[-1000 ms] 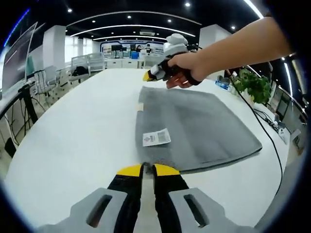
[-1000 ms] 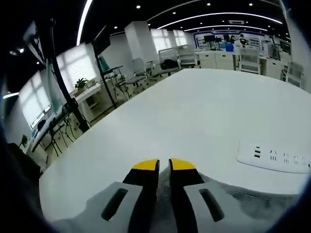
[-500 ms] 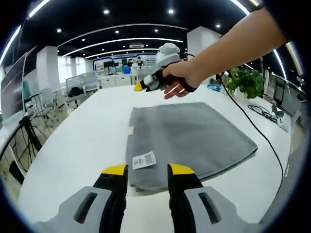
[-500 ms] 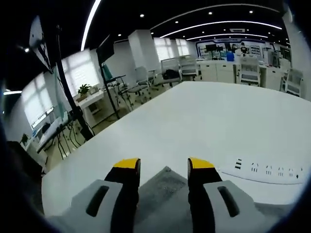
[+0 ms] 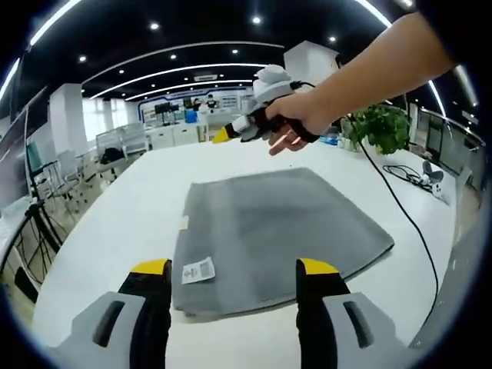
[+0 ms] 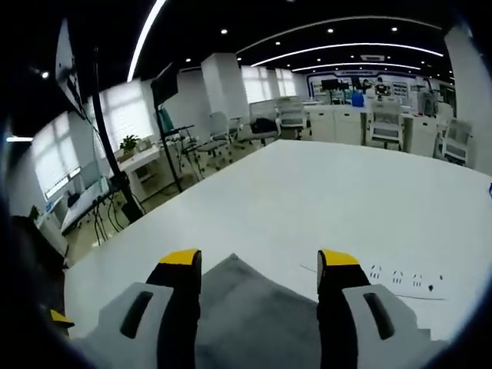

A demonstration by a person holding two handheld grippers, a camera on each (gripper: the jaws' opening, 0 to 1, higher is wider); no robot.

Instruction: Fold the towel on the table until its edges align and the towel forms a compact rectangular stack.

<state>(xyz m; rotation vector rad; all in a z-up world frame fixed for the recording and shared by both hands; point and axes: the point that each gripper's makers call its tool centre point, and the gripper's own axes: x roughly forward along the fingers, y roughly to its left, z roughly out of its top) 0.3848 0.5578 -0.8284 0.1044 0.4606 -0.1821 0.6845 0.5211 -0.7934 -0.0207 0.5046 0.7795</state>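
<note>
Table (image 5: 115, 207): towel (image 5: 277, 223) beyond hand-held gripper (image 5: 234, 270).

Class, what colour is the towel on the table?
Grey towel, with a small white label; clearest in the left gripper view.

The left hand-held gripper (image 5: 234, 270) has two black jaws with yellow tips on pale grey housings, each with a slotted oblong opening. The right hand-held gripper (image 6: 260, 265) is built alike. In the left gripper view, at one o'clock, a bare forearm and hand (image 5: 296, 119) grip its black-and-white handle, topped by a rounded white cap.
</note>
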